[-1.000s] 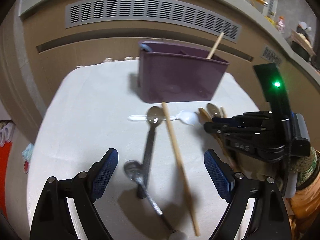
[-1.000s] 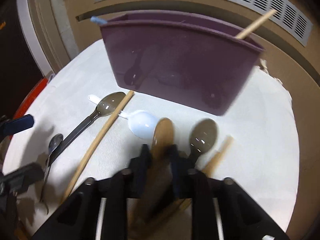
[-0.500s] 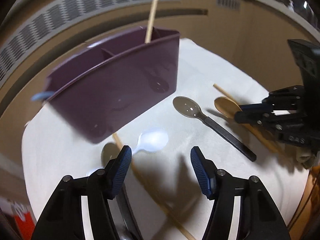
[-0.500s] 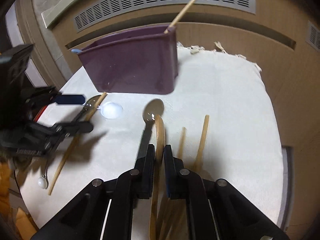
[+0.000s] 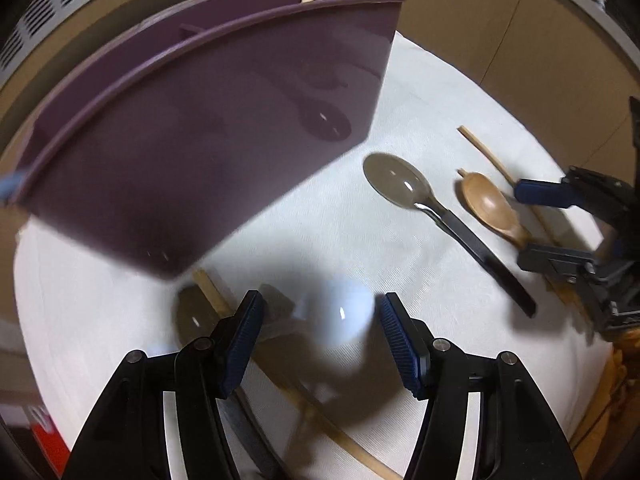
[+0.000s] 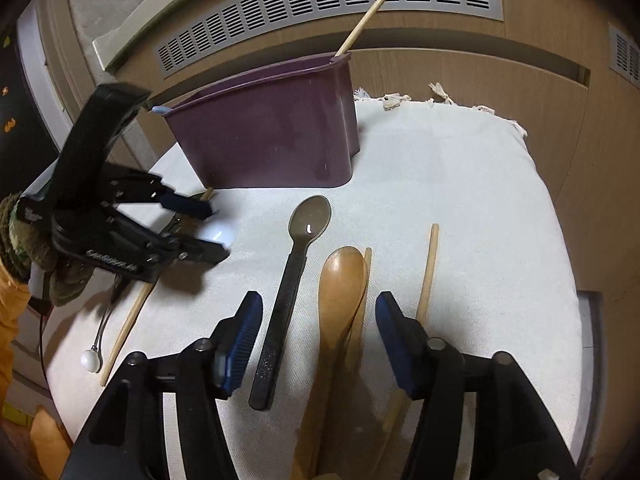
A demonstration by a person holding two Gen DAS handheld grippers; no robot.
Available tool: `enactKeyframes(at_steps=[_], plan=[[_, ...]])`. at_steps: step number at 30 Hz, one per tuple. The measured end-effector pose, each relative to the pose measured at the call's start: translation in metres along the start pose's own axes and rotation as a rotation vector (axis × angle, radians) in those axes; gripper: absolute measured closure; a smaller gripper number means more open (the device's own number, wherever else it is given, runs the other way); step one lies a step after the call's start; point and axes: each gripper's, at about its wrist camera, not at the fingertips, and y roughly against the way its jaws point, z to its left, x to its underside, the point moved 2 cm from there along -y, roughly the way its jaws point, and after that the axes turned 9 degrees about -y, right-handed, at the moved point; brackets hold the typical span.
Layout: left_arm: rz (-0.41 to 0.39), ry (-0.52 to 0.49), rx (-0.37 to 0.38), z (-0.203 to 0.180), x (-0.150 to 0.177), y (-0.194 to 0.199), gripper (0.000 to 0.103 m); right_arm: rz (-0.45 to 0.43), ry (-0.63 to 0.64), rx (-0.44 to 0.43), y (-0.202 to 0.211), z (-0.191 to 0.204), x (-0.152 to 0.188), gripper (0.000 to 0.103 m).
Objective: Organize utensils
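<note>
We hold our left hand-held gripper wide open around the white plastic spoon, not gripping it, at 6 o'clock of the purple caddy. Our right hand-held gripper gapes empty over the wooden spoon on the worktop.

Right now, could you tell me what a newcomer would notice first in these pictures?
The purple caddy at the back of the white cloth, one chopstick sticking out. Nearer, a wooden spoon lies between the open right hand-held gripper's fingers, and the open left hand-held gripper straddles a white spoon.
</note>
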Motion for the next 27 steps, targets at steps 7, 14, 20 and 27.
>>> enactKeyframes(at_steps=[7,14,20,27], plan=[[0.044,-0.114,0.054,-0.041,0.013,0.012,0.042,-0.009,0.0,0.012,0.002,0.002,0.001,0.037],[0.017,-0.152,-0.011,-0.032,0.024,0.047,0.038,-0.001,-0.01,0.016,-0.001,0.0,0.001,0.032],[-0.055,0.231,-0.068,-0.022,0.066,0.074,0.031,-0.001,-0.007,0.02,-0.002,0.0,0.002,0.029],[-0.193,0.393,-0.179,-0.012,0.062,0.072,0.05,-0.011,0.023,0.06,-0.003,0.006,0.004,0.029]])
